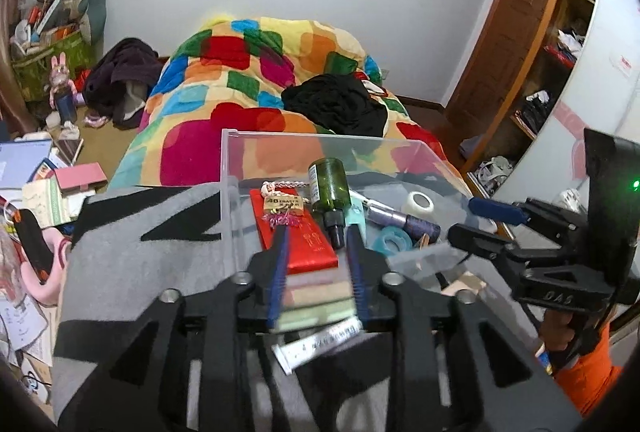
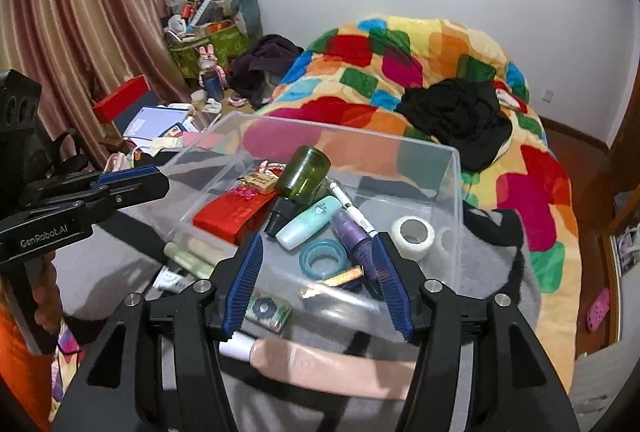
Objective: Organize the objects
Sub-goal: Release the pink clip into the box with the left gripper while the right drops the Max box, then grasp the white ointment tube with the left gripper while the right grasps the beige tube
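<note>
A clear plastic bin (image 1: 228,167) (image 2: 456,199) stands on a grey and black blanket. In it lie a red box (image 1: 296,236) (image 2: 228,218), a green bottle (image 1: 330,187) (image 2: 304,173), a purple tube (image 1: 404,220) (image 2: 356,238), a white tape roll (image 1: 418,203) (image 2: 412,234), a blue ring (image 1: 394,239) (image 2: 322,258) and a mint tube (image 2: 308,228). My left gripper (image 1: 318,232) is open at the bin's near wall, over stacked flat packs (image 1: 320,296). My right gripper (image 2: 318,244) is open at the bin's near edge, above a pink tube (image 2: 320,368) on the blanket.
A bed with a colourful quilt (image 1: 248,83) (image 2: 400,71) and black clothes (image 1: 340,103) lies behind the bin. Cluttered papers and boxes (image 1: 48,183) sit at left. A wardrobe with shelves (image 1: 552,71) stands at right. A small packet (image 2: 268,310) and a white tube (image 1: 316,346) lie outside the bin.
</note>
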`<state>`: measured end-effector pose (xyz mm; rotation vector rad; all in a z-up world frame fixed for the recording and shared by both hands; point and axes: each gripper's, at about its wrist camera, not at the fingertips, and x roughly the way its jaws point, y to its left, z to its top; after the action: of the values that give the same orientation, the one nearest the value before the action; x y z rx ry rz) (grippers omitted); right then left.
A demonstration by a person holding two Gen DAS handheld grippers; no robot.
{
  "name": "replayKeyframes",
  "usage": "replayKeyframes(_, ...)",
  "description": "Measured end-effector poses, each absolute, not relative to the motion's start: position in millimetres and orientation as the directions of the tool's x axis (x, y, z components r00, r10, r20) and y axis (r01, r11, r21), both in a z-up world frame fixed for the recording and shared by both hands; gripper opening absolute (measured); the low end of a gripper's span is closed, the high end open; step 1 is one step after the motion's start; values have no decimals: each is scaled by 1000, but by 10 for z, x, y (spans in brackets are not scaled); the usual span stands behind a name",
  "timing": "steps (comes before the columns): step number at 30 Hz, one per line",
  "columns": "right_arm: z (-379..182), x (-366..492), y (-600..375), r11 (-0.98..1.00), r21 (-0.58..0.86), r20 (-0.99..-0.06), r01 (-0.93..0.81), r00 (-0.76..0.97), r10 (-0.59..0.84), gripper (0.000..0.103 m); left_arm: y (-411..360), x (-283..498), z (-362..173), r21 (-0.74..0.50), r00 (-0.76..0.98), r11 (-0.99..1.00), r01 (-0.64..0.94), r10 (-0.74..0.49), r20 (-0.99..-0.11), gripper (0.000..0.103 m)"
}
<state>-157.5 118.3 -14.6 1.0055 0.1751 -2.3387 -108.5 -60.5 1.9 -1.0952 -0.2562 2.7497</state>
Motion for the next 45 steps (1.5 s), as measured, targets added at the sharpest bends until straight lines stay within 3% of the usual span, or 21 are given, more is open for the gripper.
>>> replayKeyframes(8,-209,-1262,1432,-779,25,-715,626,-534,-452,76,-573,-890,-253,-193,-640,-972,-132,232,-732,53)
replayKeyframes(14,-584,-1336,1519,-752,-16,-796,659,-464,-389,77,-602,-1017,-582,-223,-543,-967,-126,256,-800,54)
replayKeyframes(16,-680,-1388,1513,-747,-31,-811,664,-453,-369,77,-589,-1061,-640,-228,-526,-965,-130,262,-809,58)
replayKeyframes(18,-753,-1440,1510,-735,-18,-823,678,-427,-374,77,-572,-1067,-628,-242,-525,-960,-142,281,-804,64)
replayKeyframes(25,-886,-1545,1465,-691,86,-855,718,-303,-421,76,-466,-952,-666,-265,-503,-946,-186,323,-802,64)
replayKeyframes(28,-892,-1437,1462,-674,85,-858,734,-290,-424,66,-445,-848,-660,-280,-501,-939,-201,344,-795,63)
replayKeyframes(30,-876,-1385,1488,-664,125,-858,737,-256,-446,52,-414,-773,-649,-276,-500,-938,-209,346,-794,54)
replayKeyframes(33,-857,-1278,1486,-649,136,-858,749,-239,-455,40,-363,-680,-652,-287,-476,-929,-232,366,-800,47)
replayKeyframes(41,-796,-1028,1397,-583,109,-852,805,-226,-472,39,-458,-692,-474,-230,-548,-954,-191,298,-782,47)
replayKeyframes(43,-784,-1067,1339,-587,98,-849,804,-240,-471,40,-455,-759,-443,-203,-560,-959,-198,281,-779,51)
replayKeyframes(45,-788,-1125,1254,-597,90,-848,797,-253,-466,41,-457,-849,-467,-174,-568,-965,-196,256,-782,62)
